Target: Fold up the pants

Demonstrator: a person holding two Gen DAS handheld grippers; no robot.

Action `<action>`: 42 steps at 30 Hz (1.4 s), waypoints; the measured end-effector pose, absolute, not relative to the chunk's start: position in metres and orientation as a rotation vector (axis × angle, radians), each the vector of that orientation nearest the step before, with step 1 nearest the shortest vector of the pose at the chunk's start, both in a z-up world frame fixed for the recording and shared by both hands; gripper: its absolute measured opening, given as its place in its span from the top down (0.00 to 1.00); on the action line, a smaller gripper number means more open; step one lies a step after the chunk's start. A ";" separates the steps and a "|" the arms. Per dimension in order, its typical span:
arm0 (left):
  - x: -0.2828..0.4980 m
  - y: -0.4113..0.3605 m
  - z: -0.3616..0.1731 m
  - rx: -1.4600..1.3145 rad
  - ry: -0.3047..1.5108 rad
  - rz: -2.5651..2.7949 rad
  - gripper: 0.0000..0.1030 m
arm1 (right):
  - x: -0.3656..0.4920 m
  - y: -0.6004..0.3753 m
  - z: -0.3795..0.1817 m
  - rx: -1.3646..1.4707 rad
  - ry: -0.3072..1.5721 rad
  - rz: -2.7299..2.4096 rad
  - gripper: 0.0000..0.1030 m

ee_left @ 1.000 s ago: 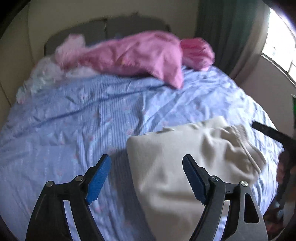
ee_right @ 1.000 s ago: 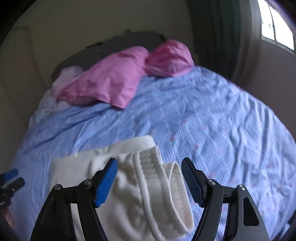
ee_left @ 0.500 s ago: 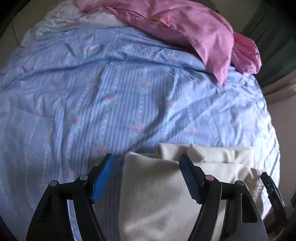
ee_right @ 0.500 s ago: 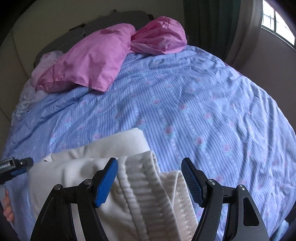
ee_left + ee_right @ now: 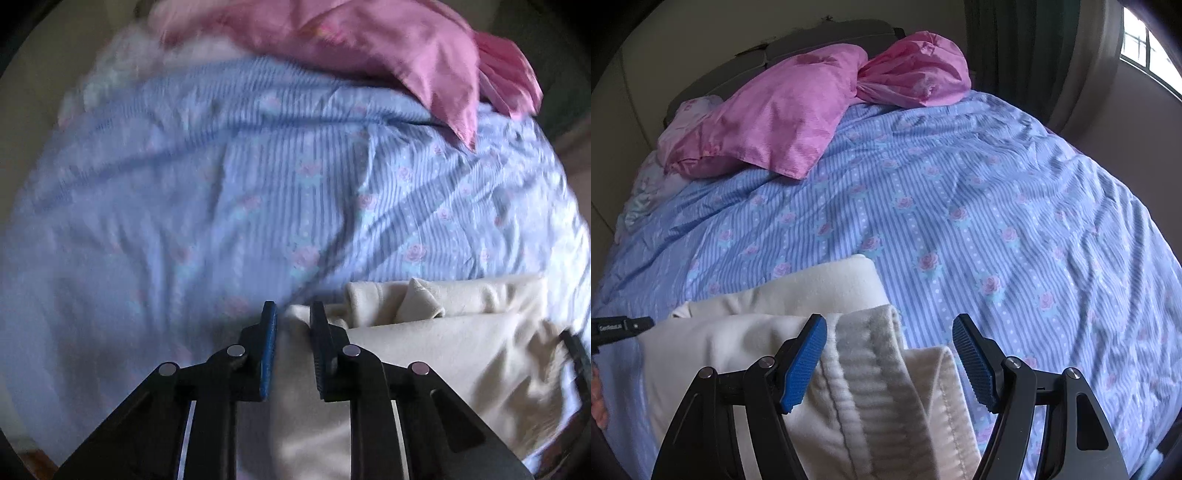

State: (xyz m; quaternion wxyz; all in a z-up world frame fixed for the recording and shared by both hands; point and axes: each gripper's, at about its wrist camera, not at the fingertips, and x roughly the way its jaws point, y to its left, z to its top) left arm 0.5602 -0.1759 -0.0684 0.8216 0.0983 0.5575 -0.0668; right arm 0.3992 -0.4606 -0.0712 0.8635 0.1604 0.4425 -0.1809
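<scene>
On the blue striped floral bedsheet (image 5: 960,206), we see folded cream fleece pants (image 5: 820,291). Our left hand-held gripper (image 5: 293,347) has just closed, pinching their edge; our right hand-held gripper (image 5: 889,360) gapes over their ribbed waistband (image 5: 864,373).

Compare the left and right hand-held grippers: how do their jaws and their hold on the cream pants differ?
The left hand-held gripper has just been closing, pinching an edge of the cream pants; the right hand-held gripper stands wide open, gripping nothing. Left takes a plain edge; right straddles the ribbed waistband. Both have blue pads.
</scene>
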 end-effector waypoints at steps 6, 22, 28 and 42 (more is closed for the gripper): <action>0.544 -0.203 -0.040 0.532 1.048 -0.365 0.16 | 0.388 -0.466 -0.070 0.365 0.922 -0.354 0.31; 0.551 -0.233 -0.080 0.676 1.114 -0.581 0.15 | 0.393 -0.470 -0.079 0.348 0.965 -0.264 0.31; 0.538 -0.239 -0.078 0.724 1.042 -0.553 0.16 | 0.384 -0.490 -0.075 0.385 0.964 -0.288 0.31; 0.539 -0.232 -0.088 0.595 1.118 -0.601 0.91 | 0.389 -0.478 -0.092 0.475 1.032 -0.104 0.67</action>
